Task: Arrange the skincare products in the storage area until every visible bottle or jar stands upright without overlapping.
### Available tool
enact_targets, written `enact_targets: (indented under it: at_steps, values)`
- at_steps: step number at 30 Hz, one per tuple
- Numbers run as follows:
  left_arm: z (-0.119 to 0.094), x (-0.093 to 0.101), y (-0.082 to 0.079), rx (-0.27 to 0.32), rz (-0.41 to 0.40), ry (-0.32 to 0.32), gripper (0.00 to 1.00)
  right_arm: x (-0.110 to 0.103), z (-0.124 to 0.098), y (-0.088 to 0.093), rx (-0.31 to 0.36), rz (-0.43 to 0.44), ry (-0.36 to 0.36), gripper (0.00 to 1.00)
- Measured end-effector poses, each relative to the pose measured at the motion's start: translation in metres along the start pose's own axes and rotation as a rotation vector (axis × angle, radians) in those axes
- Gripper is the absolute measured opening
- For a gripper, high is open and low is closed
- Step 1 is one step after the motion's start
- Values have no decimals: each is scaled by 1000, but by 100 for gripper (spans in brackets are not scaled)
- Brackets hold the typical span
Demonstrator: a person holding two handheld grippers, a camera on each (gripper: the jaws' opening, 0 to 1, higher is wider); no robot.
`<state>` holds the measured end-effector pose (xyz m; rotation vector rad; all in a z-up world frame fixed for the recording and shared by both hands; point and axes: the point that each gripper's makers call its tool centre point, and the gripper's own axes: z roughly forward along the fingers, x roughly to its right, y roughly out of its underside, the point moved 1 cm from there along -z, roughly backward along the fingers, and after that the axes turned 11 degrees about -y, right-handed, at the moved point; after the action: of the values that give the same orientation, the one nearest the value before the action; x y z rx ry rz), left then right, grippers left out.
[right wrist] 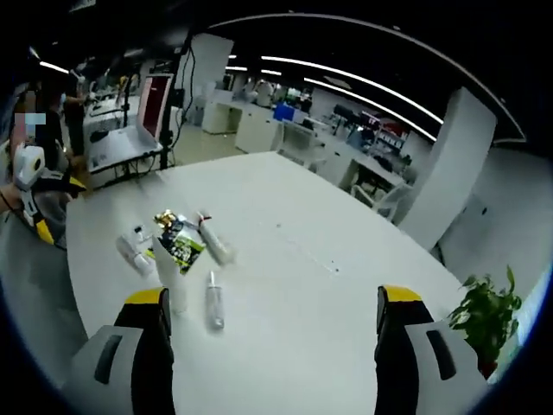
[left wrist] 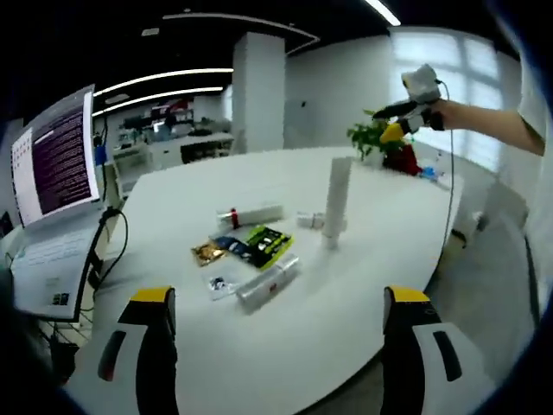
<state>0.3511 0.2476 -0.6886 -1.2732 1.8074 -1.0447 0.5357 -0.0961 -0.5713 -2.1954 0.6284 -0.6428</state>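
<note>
One white tube stands upright on the table — other bottles apparently lie flat — both grippers hold jaws apart, empty.

In the right gripper view the foot of the standing tube is hidden behind the right gripper's near jaw, and the small sachets beside it are too small to read. In the left gripper view the laptop is cut off by the picture's edge, its screen text blurred, and the labels on the lying bottles cannot be told
</note>
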Motion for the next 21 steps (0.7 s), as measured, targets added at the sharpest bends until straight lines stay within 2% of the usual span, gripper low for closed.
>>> enact_targets:
  at_steps: [3, 5, 7, 11, 15, 17, 19, 21]
  values:
    - [2, -9, 6, -10, -6, -4, 90, 21, -7, -8, -31, -49, 17, 98]
    - [1, -9, 6, -11, -13, 2, 89, 31, -11, -15, -20, -50, 20, 98]
    - [1, -6, 5, -5, -14, 13, 89, 41, -13, -28, 33, -35, 15, 96]
    - [0, -5, 5, -11, -9, 8, 89, 60, -11, -49, 33, -69, 45, 94]
    - [-1, -3, 3, -8, -28, 9, 89, 59, -16, -94, 33, -160, 29, 96]
    - [-1, -2, 3, -12, -29, 10, 89, 62, -17, -116, 55, -182, 15, 96]
    - [-1, -1, 3, -12, -28, 11, 89, 63, -11, -137, 131, -154, -30, 97]
    - [-1, 0, 2, -12, -29, 12, 88, 71, 0, -145, 144, -132, -51, 95]
